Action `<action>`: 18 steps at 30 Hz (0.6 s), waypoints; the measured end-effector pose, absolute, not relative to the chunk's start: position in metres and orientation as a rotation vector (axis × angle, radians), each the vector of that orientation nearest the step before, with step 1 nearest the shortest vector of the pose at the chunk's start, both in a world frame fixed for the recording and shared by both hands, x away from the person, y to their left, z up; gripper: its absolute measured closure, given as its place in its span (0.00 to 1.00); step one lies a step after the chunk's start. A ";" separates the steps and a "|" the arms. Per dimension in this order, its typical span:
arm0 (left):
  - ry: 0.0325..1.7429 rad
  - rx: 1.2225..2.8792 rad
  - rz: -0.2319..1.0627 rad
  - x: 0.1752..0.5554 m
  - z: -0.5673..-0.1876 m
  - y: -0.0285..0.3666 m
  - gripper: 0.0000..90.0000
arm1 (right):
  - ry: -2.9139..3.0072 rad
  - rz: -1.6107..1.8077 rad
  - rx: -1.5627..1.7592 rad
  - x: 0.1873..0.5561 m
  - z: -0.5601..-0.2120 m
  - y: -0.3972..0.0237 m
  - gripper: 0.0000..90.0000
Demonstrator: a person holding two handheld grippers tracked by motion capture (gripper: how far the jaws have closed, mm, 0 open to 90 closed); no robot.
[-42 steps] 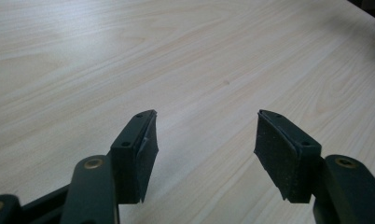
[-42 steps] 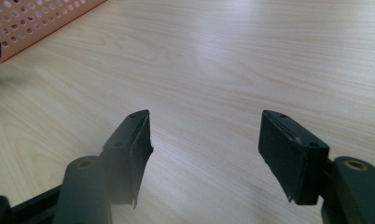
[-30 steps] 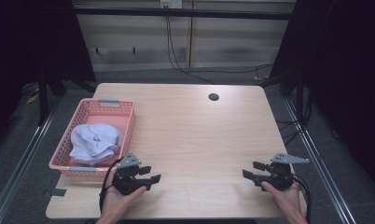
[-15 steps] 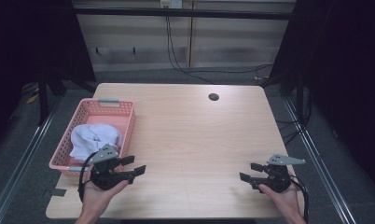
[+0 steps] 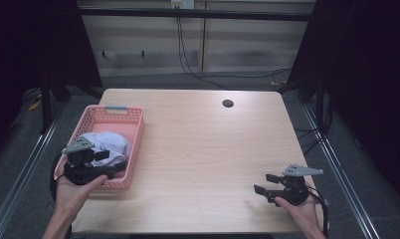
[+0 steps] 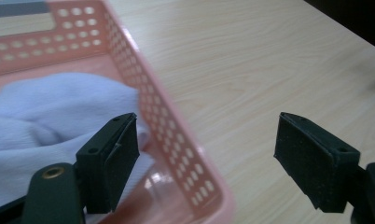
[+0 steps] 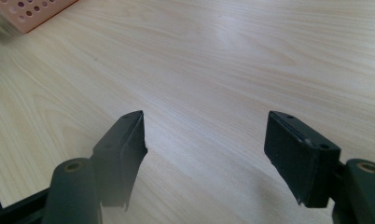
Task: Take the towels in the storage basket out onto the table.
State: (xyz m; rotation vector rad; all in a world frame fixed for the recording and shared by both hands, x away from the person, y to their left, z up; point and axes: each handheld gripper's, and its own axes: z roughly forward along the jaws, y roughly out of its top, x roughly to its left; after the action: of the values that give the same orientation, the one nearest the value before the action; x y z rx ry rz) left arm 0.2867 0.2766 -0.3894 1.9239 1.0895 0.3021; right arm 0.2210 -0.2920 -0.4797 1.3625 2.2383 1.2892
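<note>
A pink perforated basket (image 5: pixel 138 144) stands at the table's left side with a crumpled white cloth (image 5: pixel 108 142) inside it. My left gripper (image 5: pixel 110 163) hovers over the basket's near right corner. Its jaws have just been opening and stand wide. In the left gripper view the gripper (image 6: pixel 209 135) straddles the basket wall (image 6: pixel 167 121) without touching it, one jaw above the cloth (image 6: pixel 50 107), the other above bare wood. My right gripper (image 5: pixel 264 183) rests low at the near right of the table. Its jaws (image 7: pixel 204 126) have just been opening too, with nothing between them.
The light wooden table (image 5: pixel 203 144) has a small dark round hole (image 5: pixel 228 103) near its far edge. A corner of the basket (image 7: pixel 31 14) appears at the upper left of the right gripper view. Dark floor and metal rails flank the table.
The left hand has moved left and upward, from the bare table near the basket to above the basket's near corner, and its jaws have spread. The right hand has stayed put.
</note>
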 end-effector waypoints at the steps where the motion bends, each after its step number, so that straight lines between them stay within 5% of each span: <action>1: 1.089 1.924 0.302 0.287 -0.389 0.277 0.24 | 2.238 1.289 1.362 0.221 -0.480 -0.292 0.32; 18: 1.320 2.011 0.303 0.348 -0.403 0.324 0.20 | 2.261 1.273 1.358 0.223 -0.481 -0.288 0.31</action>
State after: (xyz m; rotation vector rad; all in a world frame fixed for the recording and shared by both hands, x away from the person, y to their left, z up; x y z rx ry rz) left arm 0.3483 0.3239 -0.4031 2.0105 1.3200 0.3032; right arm 0.2233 -0.2883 -0.4815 1.3584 2.2614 1.2727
